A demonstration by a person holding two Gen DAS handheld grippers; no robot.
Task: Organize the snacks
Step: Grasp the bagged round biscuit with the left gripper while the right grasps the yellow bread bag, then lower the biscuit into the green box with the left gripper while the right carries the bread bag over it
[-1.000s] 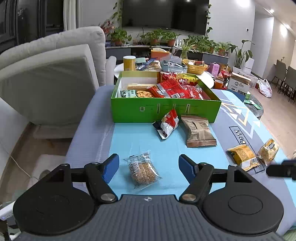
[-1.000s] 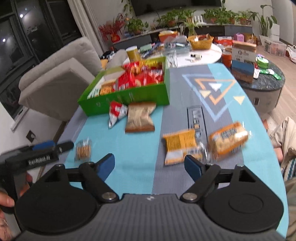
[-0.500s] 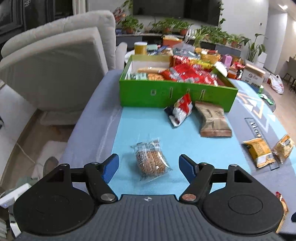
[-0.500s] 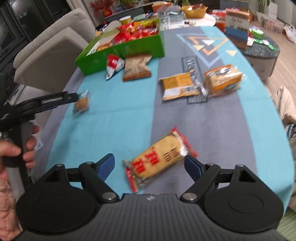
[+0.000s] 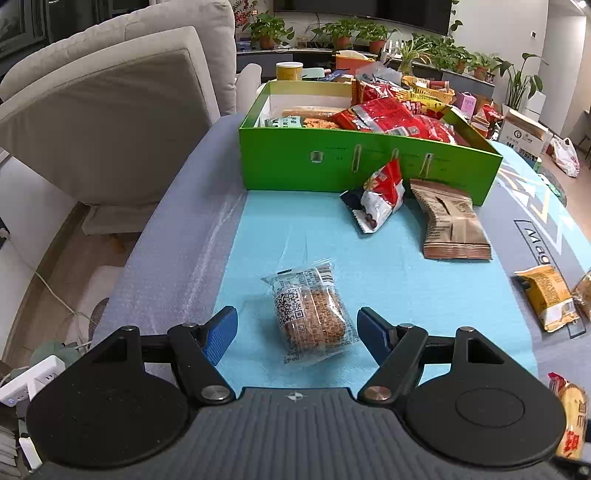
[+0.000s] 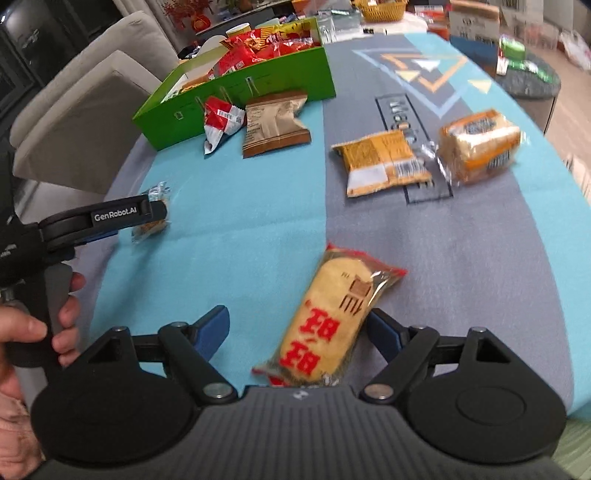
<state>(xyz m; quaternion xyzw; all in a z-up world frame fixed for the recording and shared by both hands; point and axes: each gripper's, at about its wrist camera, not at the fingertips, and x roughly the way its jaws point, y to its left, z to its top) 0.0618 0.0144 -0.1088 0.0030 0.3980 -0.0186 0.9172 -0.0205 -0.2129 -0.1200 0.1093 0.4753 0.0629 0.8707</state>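
Off my left side I see a pale grey cushioned armchair [image 5: 110,96] pushed up beside the table. Behind it, a row of potted green plants [image 5: 332,33] lines a shelf, a woven yellow basket [image 5: 428,90] in front. A white power strip [image 5: 22,380] lies on the floor.

The cracker packet [image 5: 310,314] was wrapped in clear, glossy, crinkled plastic film, and the brown pouch [image 5: 450,225] looked matt and paper-like. The green box [image 5: 332,162] seemed smooth card, and the desk's cloth cover [image 5: 177,254] was matt.
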